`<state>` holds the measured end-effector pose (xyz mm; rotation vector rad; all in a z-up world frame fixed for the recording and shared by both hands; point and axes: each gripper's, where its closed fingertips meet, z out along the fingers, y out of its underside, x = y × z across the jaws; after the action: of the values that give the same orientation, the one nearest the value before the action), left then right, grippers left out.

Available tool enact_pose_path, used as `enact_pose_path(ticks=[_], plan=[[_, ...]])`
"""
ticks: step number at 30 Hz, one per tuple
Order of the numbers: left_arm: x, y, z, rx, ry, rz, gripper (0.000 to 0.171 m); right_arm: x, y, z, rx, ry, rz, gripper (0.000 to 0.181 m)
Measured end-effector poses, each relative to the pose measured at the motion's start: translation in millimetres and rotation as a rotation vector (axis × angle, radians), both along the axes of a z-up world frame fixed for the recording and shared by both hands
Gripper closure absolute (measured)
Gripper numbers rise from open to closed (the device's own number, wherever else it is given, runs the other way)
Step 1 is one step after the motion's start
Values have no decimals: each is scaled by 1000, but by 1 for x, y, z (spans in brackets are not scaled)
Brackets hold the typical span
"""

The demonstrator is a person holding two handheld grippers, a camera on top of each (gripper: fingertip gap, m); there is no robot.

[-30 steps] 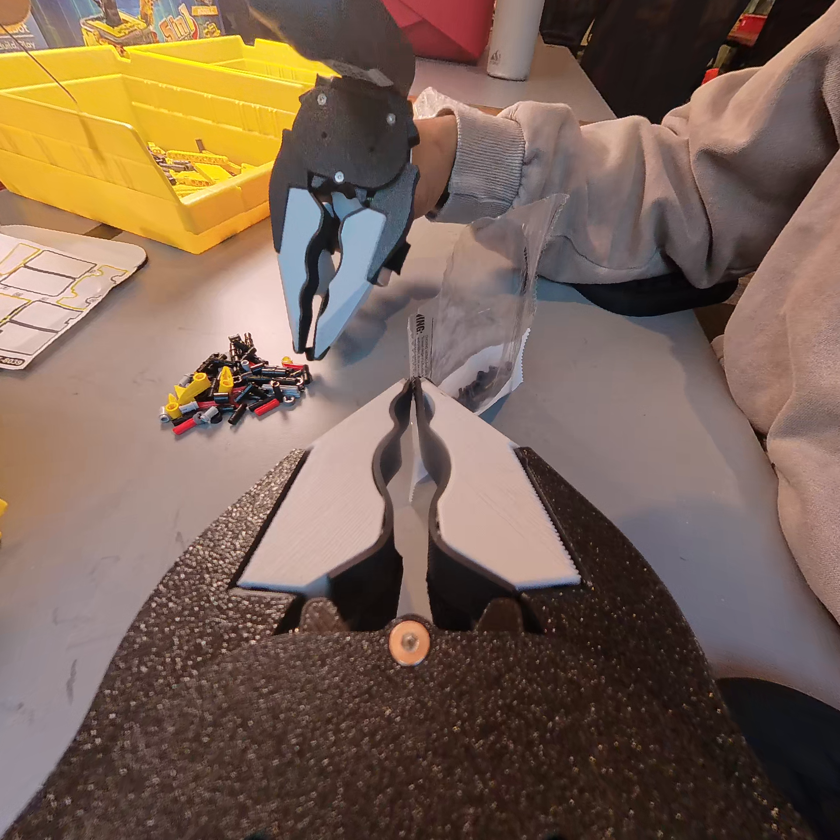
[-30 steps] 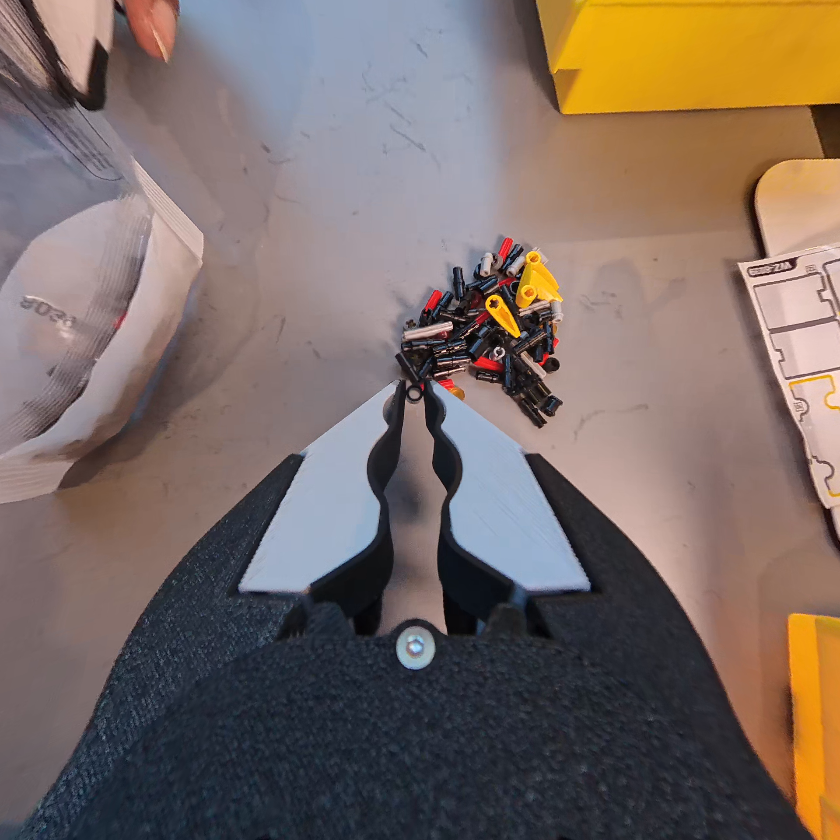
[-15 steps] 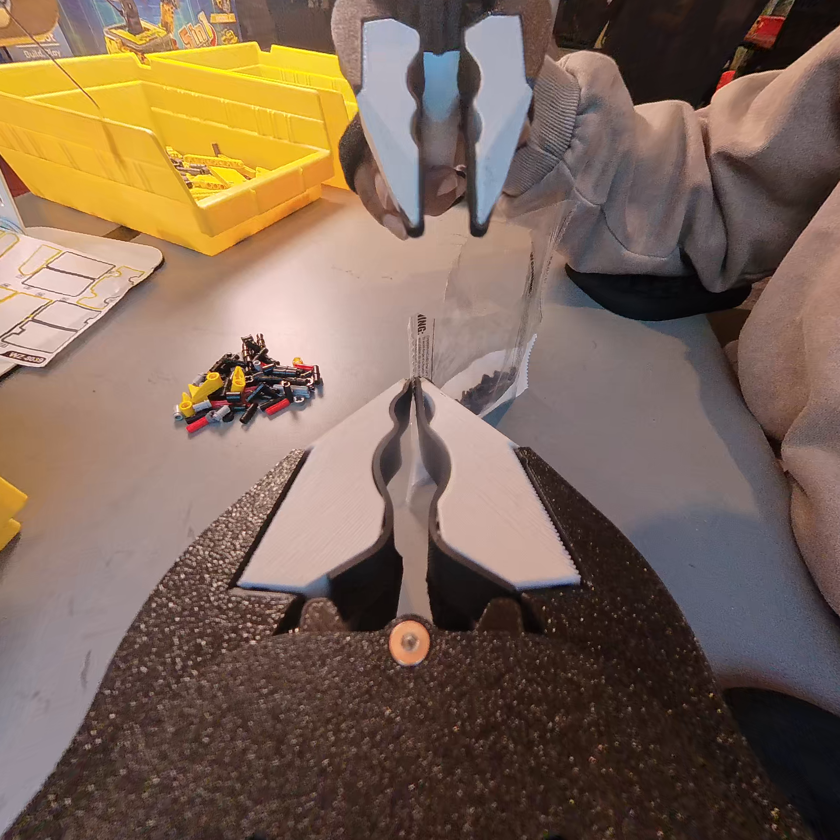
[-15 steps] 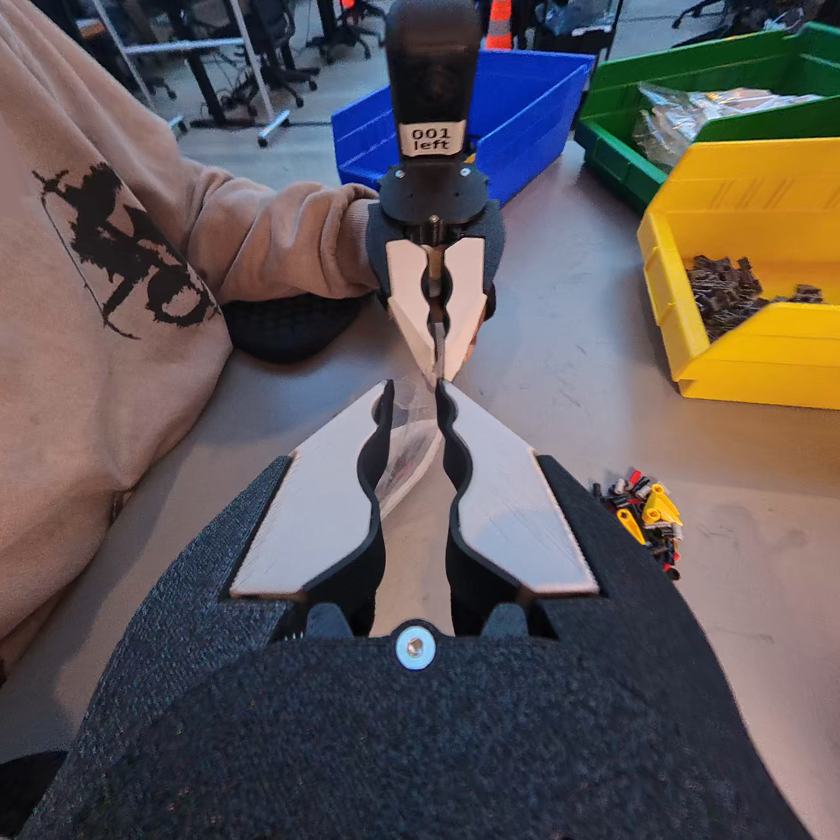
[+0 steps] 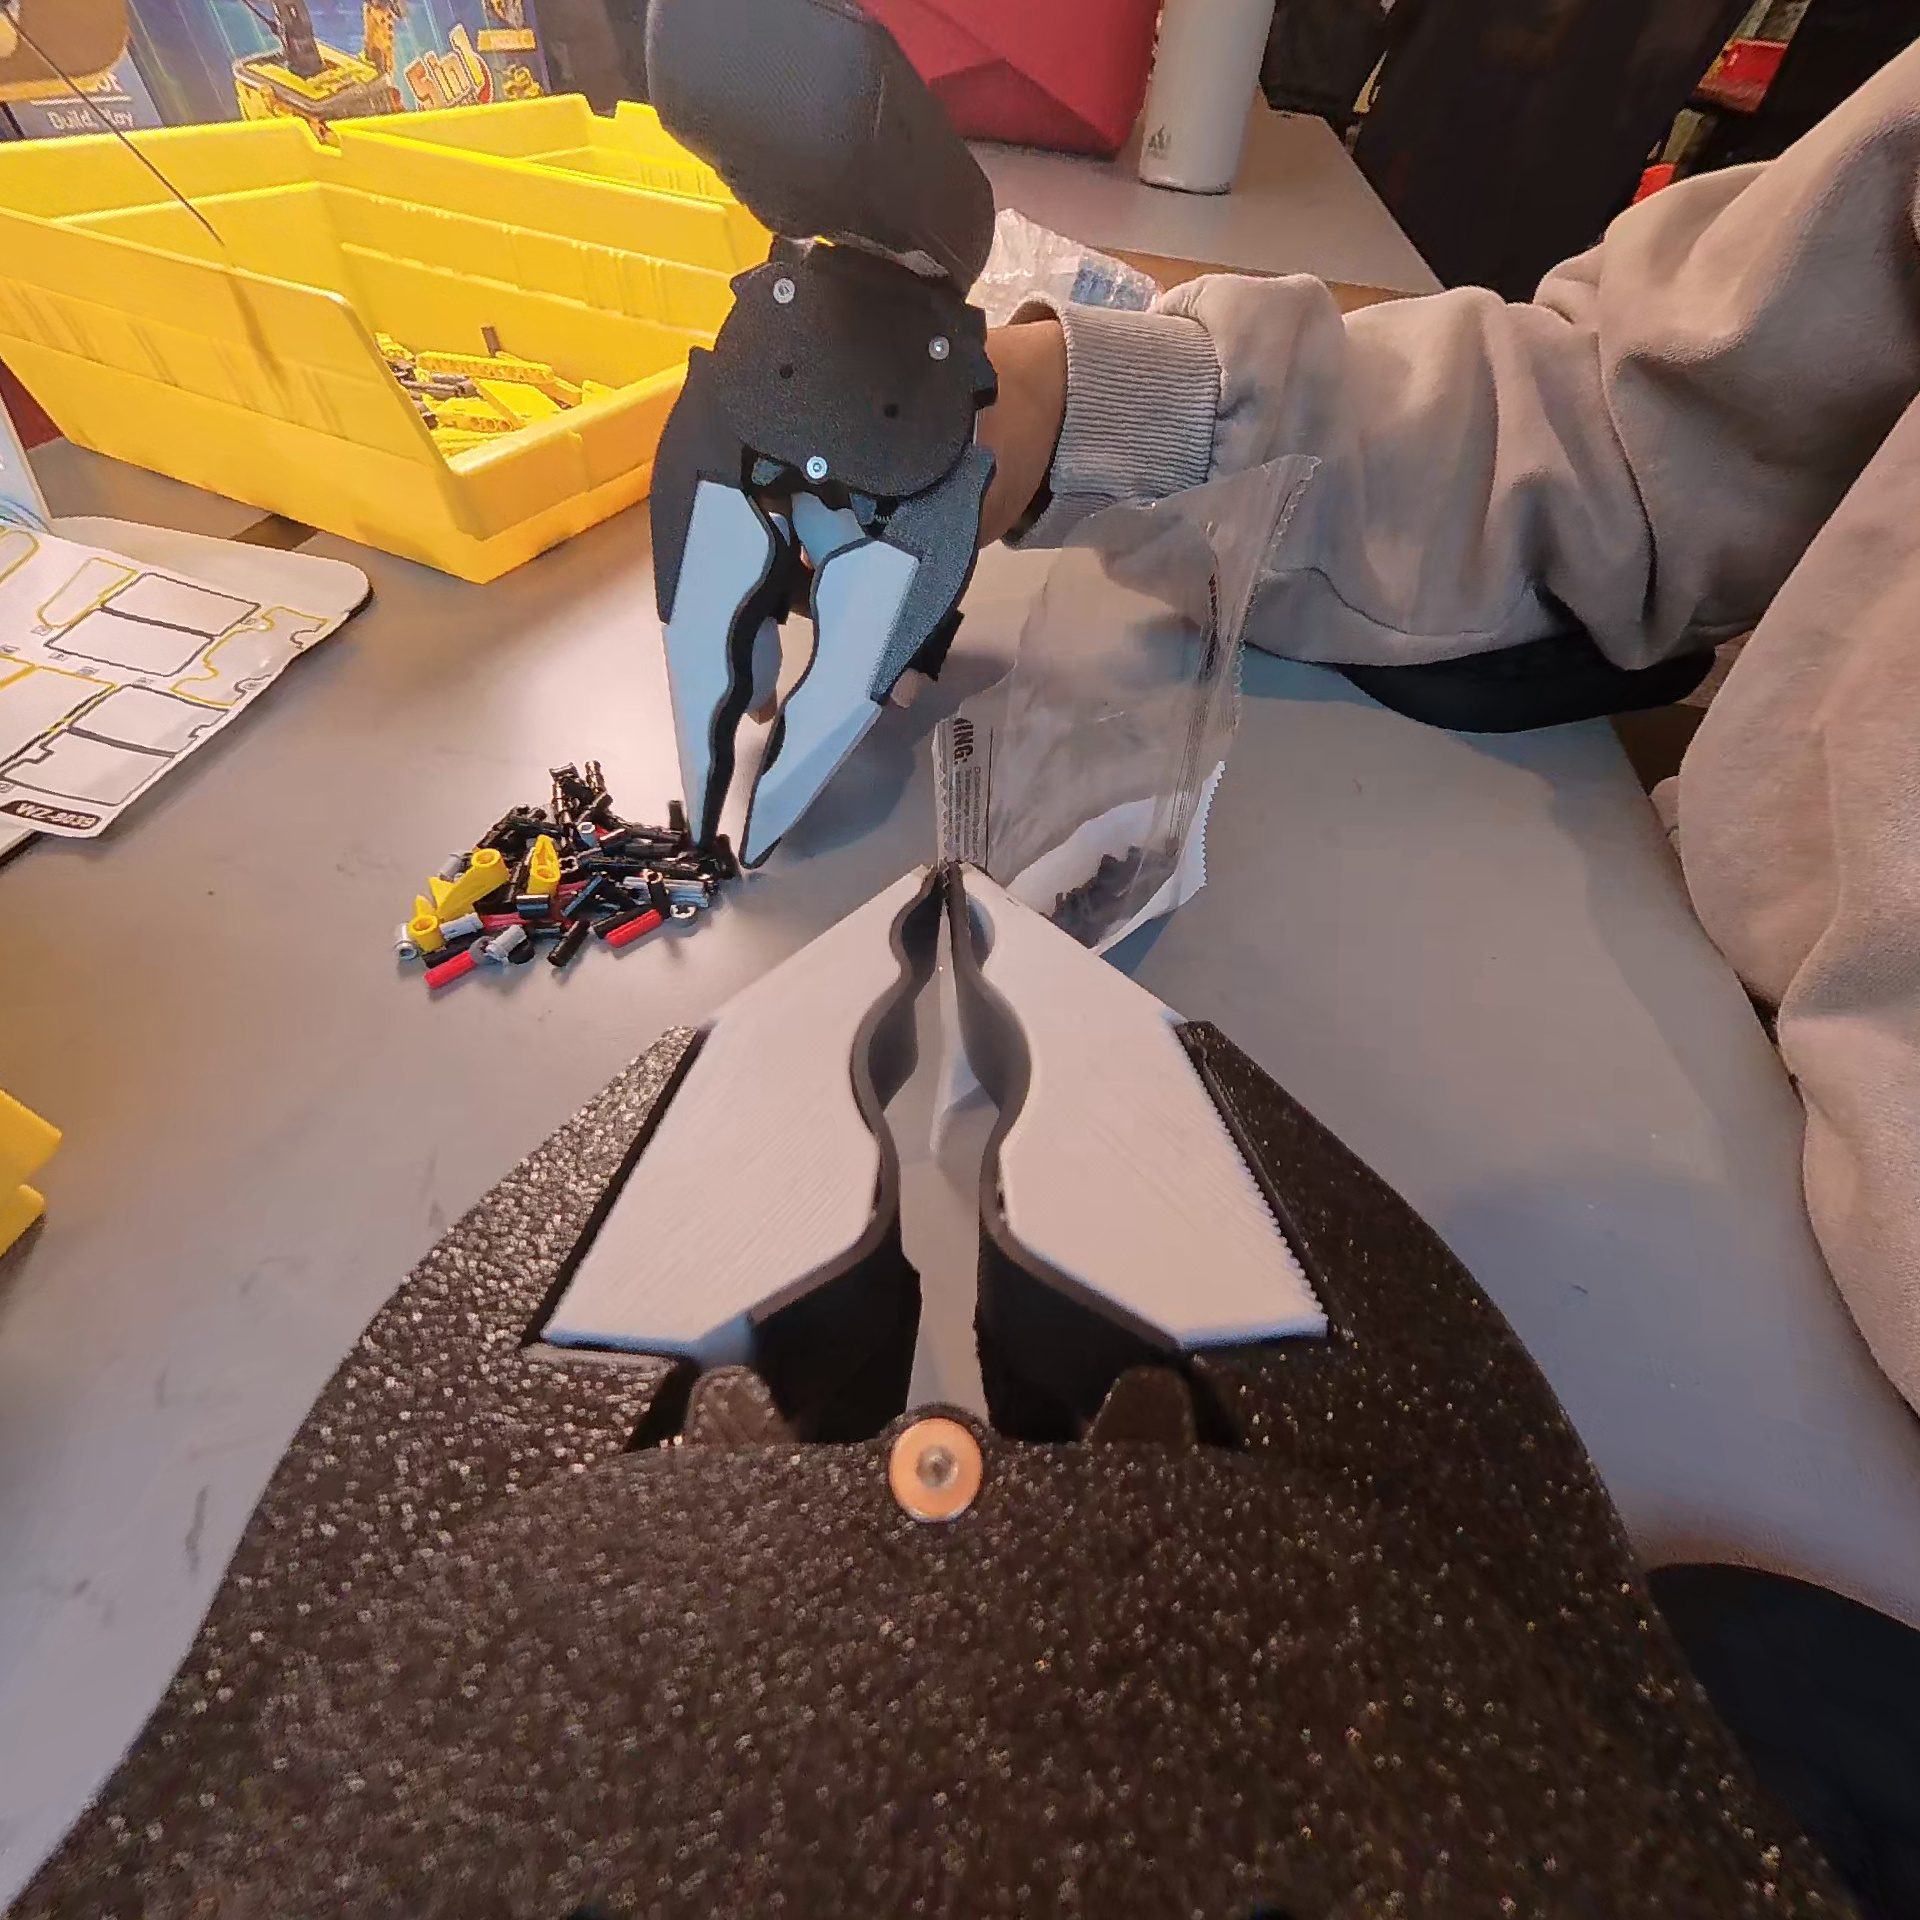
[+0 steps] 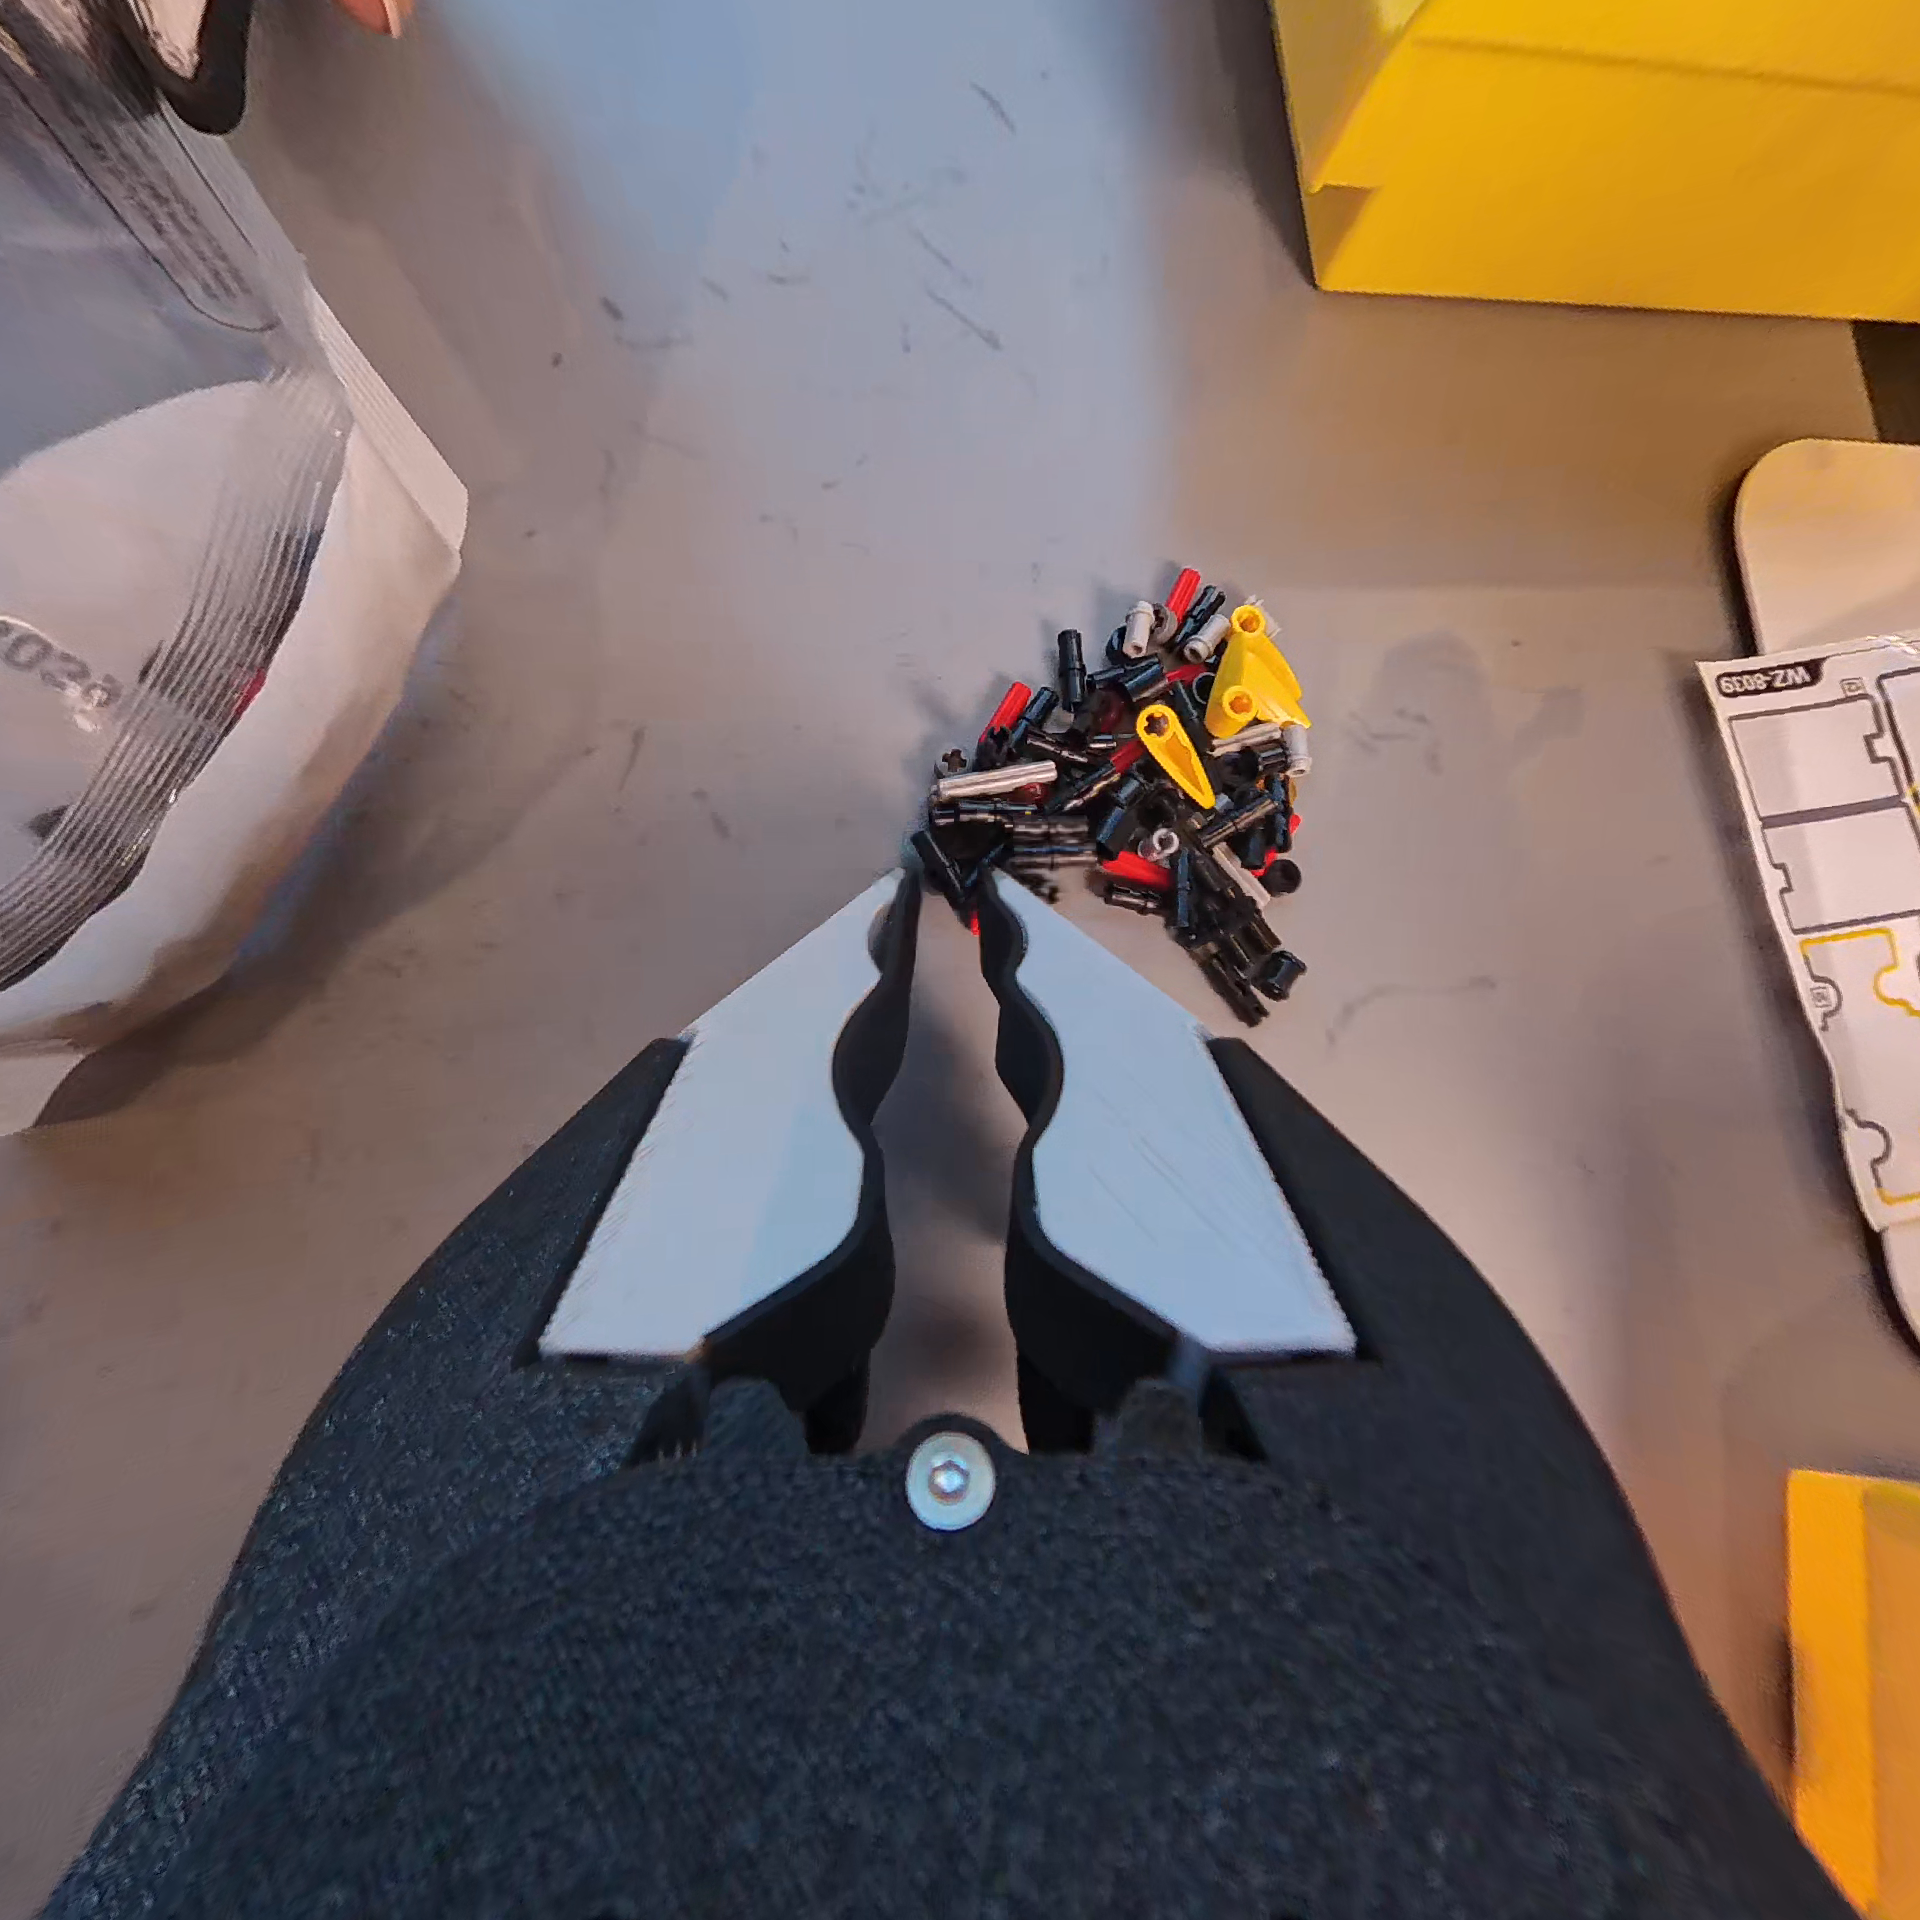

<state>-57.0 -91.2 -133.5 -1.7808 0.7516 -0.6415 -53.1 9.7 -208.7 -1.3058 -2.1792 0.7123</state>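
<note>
The right hand-held gripper (image 6: 948,891), back from the clear bag (image 5: 1117,717), hangs slightly spread at the pile of small parts (image 6: 1143,790); the left hand-held gripper (image 5: 948,878) stays pinching that bag.

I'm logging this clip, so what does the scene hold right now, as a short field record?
left gripper: shut on the clear bag, held up off the table
right gripper: slightly open, tips at the edge of the parts pile
bag contents: a few dark pieces at the bottom
nearby: yellow bin, printed sheet
</note>
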Motion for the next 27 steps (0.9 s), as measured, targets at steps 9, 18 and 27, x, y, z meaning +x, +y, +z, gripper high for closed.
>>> enact_pose_path(ticks=[9, 18, 27], plan=[[0, 0, 0, 0, 1, 2, 171, 3, -6, 15, -41, 27, 21, 177], [-1, 1, 0, 2, -1, 8, 171, 21, -81, 132, -238, 277, 265, 177], [-1, 0, 2, 8, 1, 9, 171, 17, -54, 125, -283, 281, 171, 169]])
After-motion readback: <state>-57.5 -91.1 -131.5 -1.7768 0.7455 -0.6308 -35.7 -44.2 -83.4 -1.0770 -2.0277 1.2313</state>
